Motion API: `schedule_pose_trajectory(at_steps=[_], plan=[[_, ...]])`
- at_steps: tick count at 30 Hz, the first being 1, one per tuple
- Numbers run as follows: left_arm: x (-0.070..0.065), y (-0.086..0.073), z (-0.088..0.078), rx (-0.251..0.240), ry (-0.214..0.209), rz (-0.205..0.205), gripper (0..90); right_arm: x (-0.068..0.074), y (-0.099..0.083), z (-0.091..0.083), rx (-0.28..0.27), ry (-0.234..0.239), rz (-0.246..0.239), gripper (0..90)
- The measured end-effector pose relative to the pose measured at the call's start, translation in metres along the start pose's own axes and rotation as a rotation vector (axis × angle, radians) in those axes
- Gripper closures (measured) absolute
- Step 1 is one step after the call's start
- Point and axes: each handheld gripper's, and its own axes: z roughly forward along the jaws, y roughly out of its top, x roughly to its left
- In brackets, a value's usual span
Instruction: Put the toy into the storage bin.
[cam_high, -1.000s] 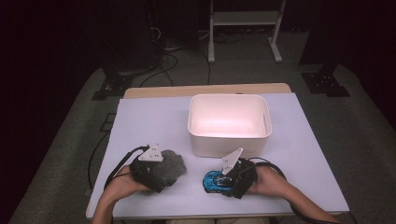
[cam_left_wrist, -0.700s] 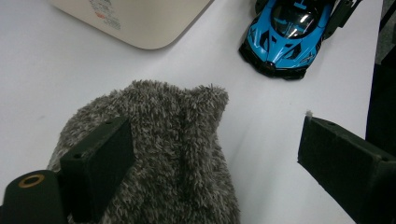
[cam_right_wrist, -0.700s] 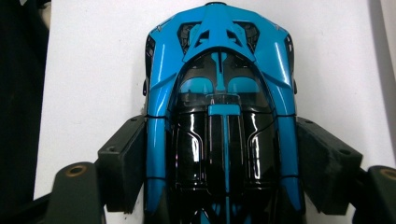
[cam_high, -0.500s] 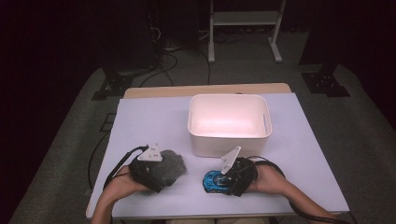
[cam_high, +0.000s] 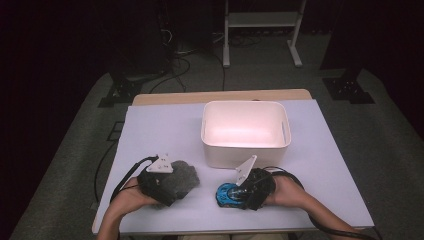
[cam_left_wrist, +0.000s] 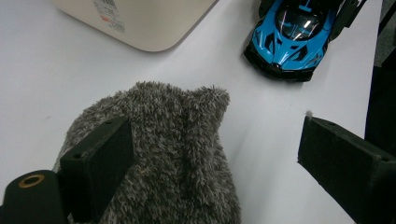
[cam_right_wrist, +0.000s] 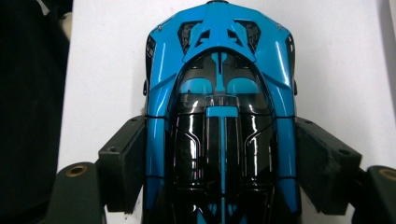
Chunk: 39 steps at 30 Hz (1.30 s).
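The right gripper (cam_high: 239, 194), low and right of centre in the high view, has its jaws pressed on both flanks of a blue and black toy sports car (cam_right_wrist: 219, 116); they have just been closing onto it, and in the right gripper view each pad sits flush against the car's sides at mid-body, which I judge a sensible hold, since the narrow waist gives flat, parallel surfaces. The car rests on the white tabletop (cam_high: 150, 130), nose toward the left of the high view. The left gripper (cam_high: 172, 180), at the lower left, stands wide over a grey fuzzy cloth (cam_left_wrist: 168, 154): in the left gripper view one pad lies against the cloth's left edge while the other hangs well clear over bare table, so nothing is clamped. The white plastic bin (cam_high: 246, 131) sits just above both, centred in the frame, a likely destination for these things. Against the picture from a second ago, hands, cloth, car and bin lie where they were; only the right jaws have drawn in.
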Motion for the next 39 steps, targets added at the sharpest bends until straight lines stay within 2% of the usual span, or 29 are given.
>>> schedule_pose_trajectory(at_steps=[11, 16, 25, 39], plan=[[0.000, 0.000, -0.001, -0.006, 0.002, -0.003, 10.1, 0.000, 0.004, -0.006, -0.006, 0.012, 0.005, 25.0], [0.000, 0.000, -0.002, -0.010, 0.002, -0.003, 10.1, 0.002, 0.009, -0.015, -0.014, 0.012, -0.004, 24.9], [0.001, 0.000, -0.002, -0.003, 0.001, -0.002, 10.1, 0.006, 0.021, -0.045, -0.043, 0.025, -0.005, 24.9], [0.002, -0.001, -0.004, -0.008, 0.006, -0.002, 10.1, 0.014, 0.047, -0.095, -0.064, 0.006, -0.037, 24.9]])
